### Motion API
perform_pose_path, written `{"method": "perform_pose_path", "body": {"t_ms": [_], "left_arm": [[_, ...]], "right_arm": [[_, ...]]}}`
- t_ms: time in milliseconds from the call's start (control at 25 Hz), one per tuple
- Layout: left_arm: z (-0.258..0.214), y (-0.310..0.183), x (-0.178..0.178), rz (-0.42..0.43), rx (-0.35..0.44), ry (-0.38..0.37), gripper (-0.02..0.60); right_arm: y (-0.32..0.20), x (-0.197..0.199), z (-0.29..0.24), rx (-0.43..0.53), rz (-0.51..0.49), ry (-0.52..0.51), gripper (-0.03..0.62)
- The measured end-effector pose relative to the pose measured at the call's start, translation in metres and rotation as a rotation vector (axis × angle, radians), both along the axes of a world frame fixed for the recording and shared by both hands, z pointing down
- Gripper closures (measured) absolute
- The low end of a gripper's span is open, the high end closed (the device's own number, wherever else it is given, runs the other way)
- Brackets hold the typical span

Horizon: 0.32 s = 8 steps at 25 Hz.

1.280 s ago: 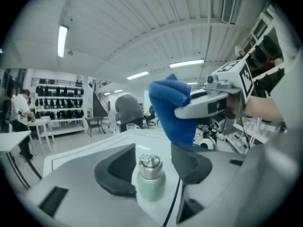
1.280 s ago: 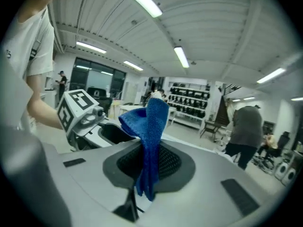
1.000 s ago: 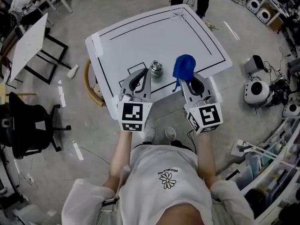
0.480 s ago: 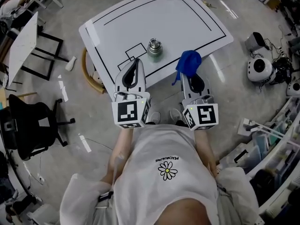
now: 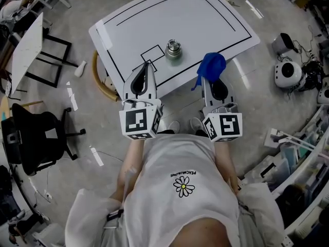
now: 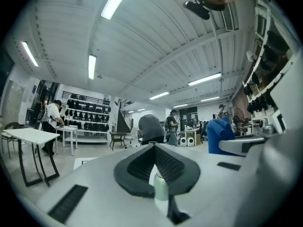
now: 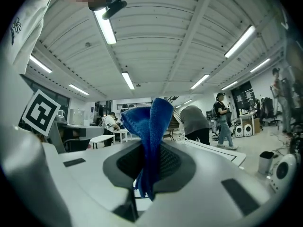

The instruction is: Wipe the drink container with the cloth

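Now that both grippers have drawn back toward us, the drink container (image 5: 173,49) no longer sits btwn their tips. It stands ahead of the jaws, apart, so we judge wiping hasn't begun & we'd need to reach fwd again. Left gripper (image 5: 146,66) is closed on nothing. Right gripper (image 7: 152,150) pinches the blue cloth (image 5: 212,66), bunched over its tips. Container: small, silvery, round, knobbed lid, upright on the white table (image 5: 205,14).

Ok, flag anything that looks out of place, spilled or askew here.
Nothing stands out. The drink container stands upright on the white table, with no spill visible around it. The blue cloth is bunched in the right tongs, which are shut on it, apart from the container.
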State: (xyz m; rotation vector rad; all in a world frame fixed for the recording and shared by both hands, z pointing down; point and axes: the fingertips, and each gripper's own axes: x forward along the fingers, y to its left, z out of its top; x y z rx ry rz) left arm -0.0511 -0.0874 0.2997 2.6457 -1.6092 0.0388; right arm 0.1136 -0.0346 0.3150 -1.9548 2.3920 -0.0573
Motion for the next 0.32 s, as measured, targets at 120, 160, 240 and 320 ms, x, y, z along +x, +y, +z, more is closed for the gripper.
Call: {"method": "perform_pose_path", "body": {"t_ms": [120, 160, 240, 320], "left_arm": [[-0.0025, -0.0017, -0.0017, 0.005, 0.009, 0.009, 0.583], [-0.0033, -0.0022, -0.0021, 0.006, 0.013, 0.009, 0.583], [-0.0046, -0.0023, -0.0028, 0.010, 0.018, 0.008, 0.583], [-0.0051, -0.0018, -0.0031, 0.014, 0.020, 0.004, 0.584]], "right_arm": [[0.0000, -0.0002, 0.0000, 0.004, 0.009, 0.004, 0.551], [0.0002, -0.0005, -0.0002, 0.005, 0.011, 0.006, 0.551], [0.0011, -0.0014, -0.0010, 0.007, 0.015, 0.010, 0.551], [0.0025, -0.0024, -0.0016, 0.008, 0.017, 0.014, 0.551]]}}
